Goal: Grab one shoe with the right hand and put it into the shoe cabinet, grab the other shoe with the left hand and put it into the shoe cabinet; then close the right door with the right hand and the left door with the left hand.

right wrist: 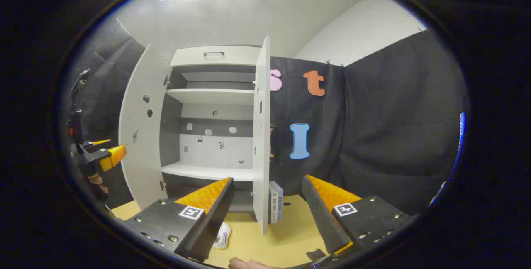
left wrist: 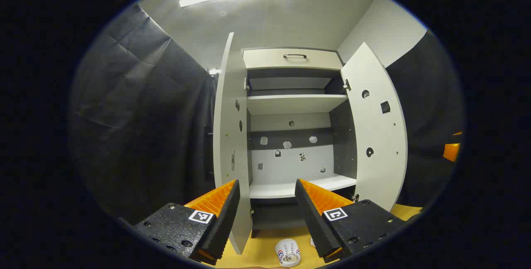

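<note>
The white shoe cabinet (left wrist: 290,105) stands ahead with both doors swung open, its left door (left wrist: 230,136) and right door (left wrist: 375,132) edge-on or angled toward me. A white shoe (left wrist: 288,252) with striped trim lies on the yellow floor below, between the fingers of my left gripper (left wrist: 267,186), which is open and holds nothing. In the right gripper view the cabinet (right wrist: 211,94) sits to the left, its right door (right wrist: 262,136) edge-on. A white shoe (right wrist: 222,235) peeks out beside my open, empty right gripper (right wrist: 267,182). The left gripper (right wrist: 105,150) shows far left, open, held by a hand.
Black cloth walls flank the cabinet on both sides. A couple of books (right wrist: 275,201) stand on the floor against the right door's foot. The cabinet's lower shelf (left wrist: 298,186) and upper shelf (left wrist: 294,103) are bare. A drawer with a handle (left wrist: 295,56) tops it.
</note>
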`<state>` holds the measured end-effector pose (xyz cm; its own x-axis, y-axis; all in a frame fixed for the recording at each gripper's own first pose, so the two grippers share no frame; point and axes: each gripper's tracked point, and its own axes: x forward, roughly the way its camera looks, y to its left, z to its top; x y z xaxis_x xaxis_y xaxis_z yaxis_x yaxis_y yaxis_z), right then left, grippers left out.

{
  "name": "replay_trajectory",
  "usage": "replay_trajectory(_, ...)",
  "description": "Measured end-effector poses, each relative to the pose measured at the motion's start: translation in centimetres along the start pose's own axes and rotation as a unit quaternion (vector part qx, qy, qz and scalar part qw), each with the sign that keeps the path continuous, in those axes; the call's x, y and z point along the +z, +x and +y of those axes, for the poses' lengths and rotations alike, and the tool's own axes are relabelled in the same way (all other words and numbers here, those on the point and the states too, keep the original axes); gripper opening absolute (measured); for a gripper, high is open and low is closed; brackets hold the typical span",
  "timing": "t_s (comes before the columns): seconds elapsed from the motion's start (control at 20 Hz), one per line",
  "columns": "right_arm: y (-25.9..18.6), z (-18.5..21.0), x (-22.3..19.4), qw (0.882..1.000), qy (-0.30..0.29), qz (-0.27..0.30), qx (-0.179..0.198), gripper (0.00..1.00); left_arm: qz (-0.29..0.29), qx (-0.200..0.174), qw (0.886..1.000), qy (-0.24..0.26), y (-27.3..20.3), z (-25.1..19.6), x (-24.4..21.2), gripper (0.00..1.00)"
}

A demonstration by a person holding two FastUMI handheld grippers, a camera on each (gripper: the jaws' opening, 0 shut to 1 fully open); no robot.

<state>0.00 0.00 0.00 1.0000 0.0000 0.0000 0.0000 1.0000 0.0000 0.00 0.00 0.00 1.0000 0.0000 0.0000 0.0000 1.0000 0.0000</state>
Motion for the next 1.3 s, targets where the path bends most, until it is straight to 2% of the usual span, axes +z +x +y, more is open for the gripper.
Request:
replay_trajectory(0.05, -0.2, 0.0, 0.2, 1.000, -0.002, -0.001, 0.001, 0.98, 0.006, -0.004, 1.000, -0.004, 0.0, -0.3, -0.3, 0.82)
replay_trajectory(0.15, -0.3, -0.1, 0.2, 1.000, -0.008, -0.003, 0.001, 0.98, 0.014, -0.012, 1.000, -0.008, 0.3, -0.7, -0.7, 0.81)
replay_trajectory(0.2, -0.3, -0.1, 0.2, 1.000, -0.010, -0.004, -0.001, 0.93, 0.014, -0.017, 1.000, -0.011, 0.4, -0.9, -0.7, 0.81)
replay_trajectory(0.35, -0.3, -0.2, 0.3, 1.000, -0.010, -0.005, -0.001, 0.98, 0.036, -0.057, 0.997, -0.028, 0.1, -2.6, -1.5, 0.83)
replay_trajectory(0.4, -0.3, -0.4, 0.3, 1.000, -0.007, -0.006, -0.002, 0.93, 0.032, -0.058, 0.997, -0.031, 0.1, -2.6, -1.2, 0.83)
replay_trajectory(0.55, -0.4, -0.8, 0.2, 1.000, -0.005, -0.003, -0.003, 0.93, 0.023, -0.058, 0.997, -0.036, 0.1, -2.7, -0.9, 0.86)
replay_trajectory(0.6, -0.3, -0.8, 0.0, 1.000, -0.004, 0.000, -0.004, 0.98, 0.020, -0.056, 0.998, -0.036, 0.0, -2.6, -0.7, 0.86)
replay_trajectory(0.65, -0.2, -0.9, 0.0, 1.000, -0.003, 0.001, -0.003, 0.98, 0.016, -0.054, 0.998, -0.035, 0.0, -2.5, -0.6, 0.83)
replay_trajectory(0.8, 0.1, -0.9, -0.2, 1.000, -0.007, 0.002, -0.002, 0.98, 0.019, -0.054, 0.998, -0.040, 0.0, -2.2, -1.1, 0.83)
replay_trajectory(0.95, 0.6, -0.3, -0.1, 1.000, -0.010, 0.000, 0.005, 0.98, 0.019, -0.054, 0.998, -0.039, 0.4, -1.9, -1.2, 0.83)
replay_trajectory(1.0, 0.6, -0.1, 0.1, 1.000, -0.010, -0.003, 0.007, 0.93, 0.018, -0.054, 0.998, -0.042, 0.5, -1.8, -1.1, 0.83)
replay_trajectory(1.05, 0.8, 0.3, 0.3, 1.000, -0.010, -0.007, 0.011, 0.98, 0.018, -0.051, 0.998, -0.043, 0.6, -1.6, -1.2, 0.83)
replay_trajectory(1.1, 1.0, 0.6, 0.3, 1.000, -0.008, -0.009, 0.013, 0.98, 0.021, -0.046, 0.998, -0.042, 0.5, -1.3, -1.4, 0.83)
replay_trajectory(1.15, 1.1, 1.0, 0.3, 1.000, -0.007, -0.010, 0.017, 0.93, 0.024, -0.045, 0.998, -0.042, 0.5, -1.1, -1.7, 0.82)
replay_trajectory(1.2, 1.3, 1.6, 0.1, 1.000, -0.007, -0.011, 0.022, 0.98, 0.024, -0.049, 0.998, -0.043, 0.4, -1.2, -1.7, 0.83)
replay_trajectory(1.3, 1.7, 2.8, -1.0, 0.999, -0.012, -0.006, 0.031, 0.98, 0.026, -0.048, 0.998, -0.044, 0.2, -0.7, -1.9, 0.84)
